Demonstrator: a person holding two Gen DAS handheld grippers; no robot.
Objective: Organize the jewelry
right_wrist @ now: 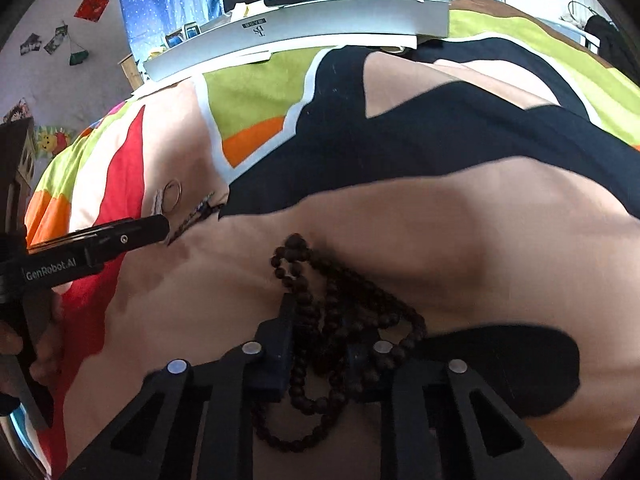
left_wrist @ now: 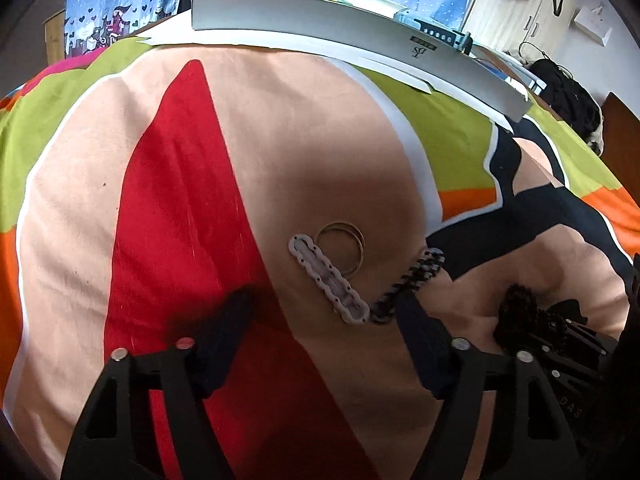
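In the left wrist view my left gripper (left_wrist: 322,300) stands open just above the colourful bedspread (left_wrist: 280,140). Between its fingers lie a white chain bracelet (left_wrist: 328,278) and thin gold hoops (left_wrist: 342,248). A black-and-white braided bracelet (left_wrist: 416,276) runs up to the right finger (left_wrist: 420,332). My right gripper (right_wrist: 320,344) is shut on a dark brown bead necklace (right_wrist: 340,300), whose loops spill forward and hang below the fingers. The left gripper (right_wrist: 162,228) shows at the left of the right wrist view, next to the hoops (right_wrist: 173,194).
A long grey jewelry case (left_wrist: 320,20) with a logo lies across the far side of the bed, also seen as the case (right_wrist: 320,20). Blue starry curtains hang behind it. A person's hand (right_wrist: 44,344) holds the left gripper's handle. A black bag (left_wrist: 568,100) sits far right.
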